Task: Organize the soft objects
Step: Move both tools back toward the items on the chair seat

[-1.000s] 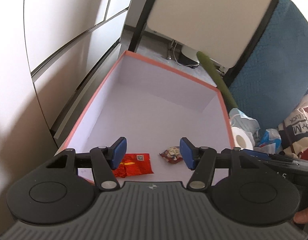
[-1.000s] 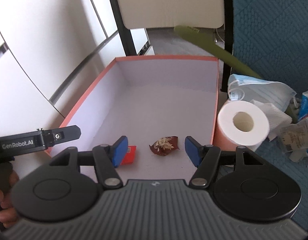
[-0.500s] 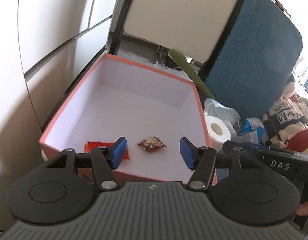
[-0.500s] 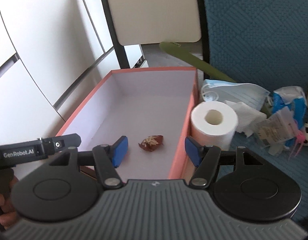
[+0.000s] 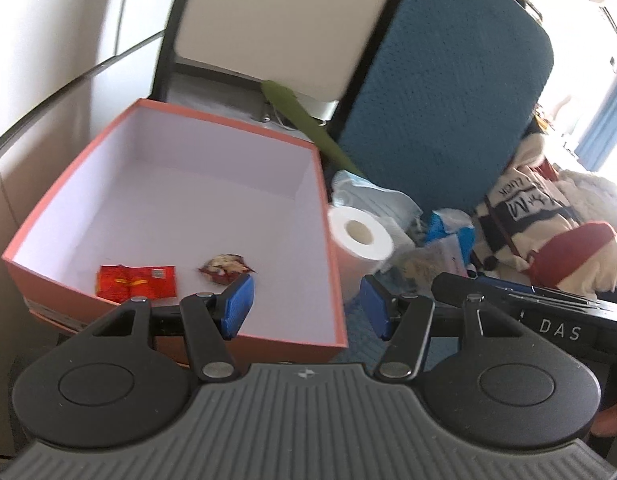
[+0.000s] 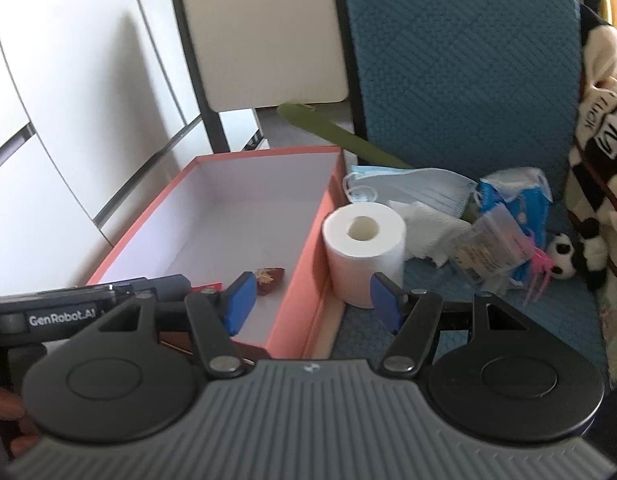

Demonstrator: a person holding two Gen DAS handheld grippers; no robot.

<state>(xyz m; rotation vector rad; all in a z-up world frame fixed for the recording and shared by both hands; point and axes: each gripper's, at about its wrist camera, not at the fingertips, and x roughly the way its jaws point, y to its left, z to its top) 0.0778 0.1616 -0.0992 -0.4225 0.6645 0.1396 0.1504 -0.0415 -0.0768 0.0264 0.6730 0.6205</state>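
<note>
An orange box with a white inside holds a flat red packet and a crumpled brown snack wrapper. My left gripper hangs open over the box's near right corner, with nothing between its blue pads. My right gripper is open too and holds nothing; it straddles the box's right wall. A white toilet roll stands upright against that wall. Behind the roll lie a blue face mask, crumpled tissues, a blue tissue pack and a clear bag.
A teal quilted cushion rises behind the pile and a chair back behind the box. A small panda plush and black-and-white fabric lie at the right. White cabinet doors close off the left.
Both grippers have drawn back from inside the box and shifted right. The toilet roll and the pile beside it have come further into view. Both stayed open.
</note>
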